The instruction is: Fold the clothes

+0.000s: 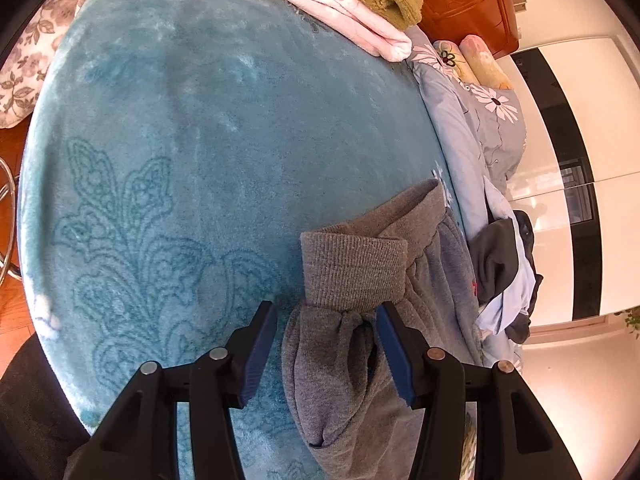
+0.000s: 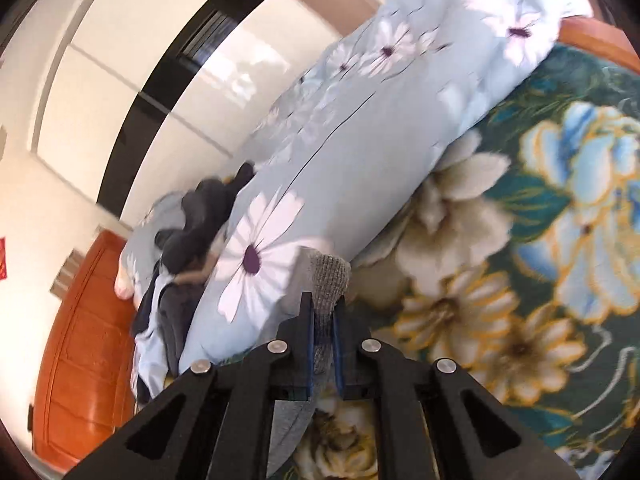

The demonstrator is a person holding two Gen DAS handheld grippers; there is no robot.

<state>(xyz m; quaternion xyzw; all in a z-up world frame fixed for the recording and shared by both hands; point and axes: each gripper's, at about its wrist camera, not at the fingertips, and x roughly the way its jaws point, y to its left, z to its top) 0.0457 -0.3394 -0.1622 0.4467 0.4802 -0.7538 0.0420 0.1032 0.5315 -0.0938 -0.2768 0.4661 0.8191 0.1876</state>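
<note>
The left gripper (image 1: 326, 354) tilts down over the teal blanket (image 1: 200, 140), its jaws apart around a bunched fold of the grey garment (image 1: 352, 268) without pressing on it. The garment lies on the blanket, its ribbed cuffs just beyond the tips. Past it, at the blanket's edge, sits a dark and pale-blue clothes heap (image 1: 504, 276); folded pink and olive clothes (image 1: 344, 4) lie at the far end. The right gripper (image 2: 323, 312), angled down, is clamped on a grey ribbed cuff (image 2: 329, 276) beside the floral duvet (image 2: 352, 128).
</note>
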